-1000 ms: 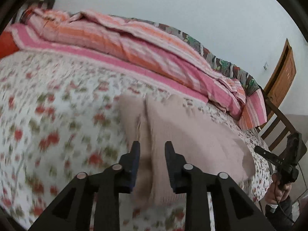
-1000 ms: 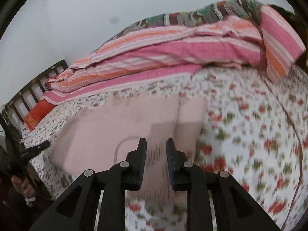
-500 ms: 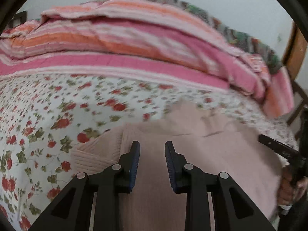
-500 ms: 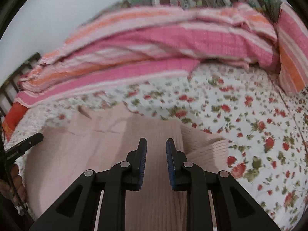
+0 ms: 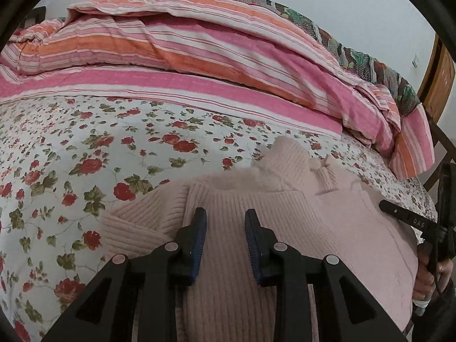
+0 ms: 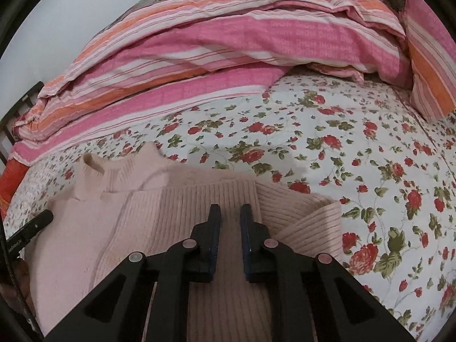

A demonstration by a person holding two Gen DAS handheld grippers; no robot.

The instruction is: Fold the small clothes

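On floral bedsheet (image 5: 85,148), ribbed pink knit sweater (image 5: 285,222), turtleneck collar (image 6: 122,171), quilted striped duvet (image 6: 228,45)

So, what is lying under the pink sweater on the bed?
Under the pink sweater is the floral bedsheet, seen all around its edges. Sleeves are folded over its ribbed body. Whether anything else lies beneath it cannot be seen, because the knit covers that part.
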